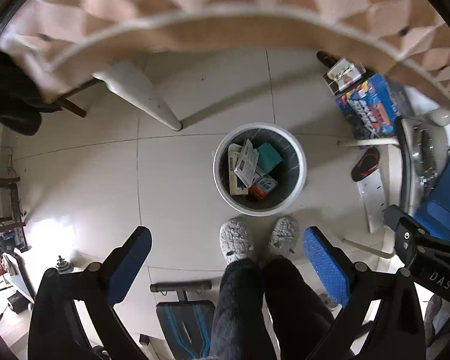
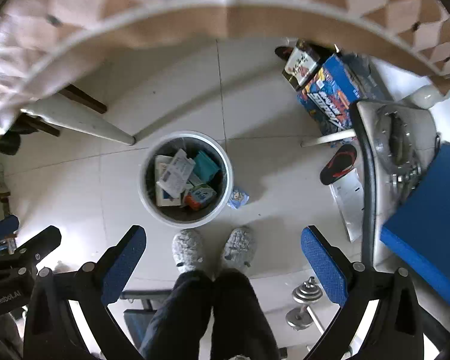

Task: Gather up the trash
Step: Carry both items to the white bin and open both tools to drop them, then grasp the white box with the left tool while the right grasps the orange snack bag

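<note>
A white round trash bin point(image 1: 302, 162) stands on the tiled floor below both grippers; it also shows in the right wrist view point(image 2: 229, 177). It holds several boxes and papers, among them a teal box point(image 1: 268, 157) and a printed leaflet point(image 2: 177, 174). A small blue-and-white wrapper point(image 2: 238, 197) lies on the floor beside the bin's right side. My left gripper point(image 1: 226, 255) is open and empty, high above the floor. My right gripper point(image 2: 223, 253) is open and empty too; it also shows at the right edge of the left wrist view.
The person's grey slippers point(image 1: 237, 240) stand just in front of the bin. A table edge with patterned cloth point(image 1: 225, 15) arcs above. A blue printed box point(image 1: 372, 108), a sandal point(image 2: 337, 163), a chair point(image 2: 372, 156), dumbbells point(image 2: 306, 297) and a bench point(image 1: 183, 312) surround the spot.
</note>
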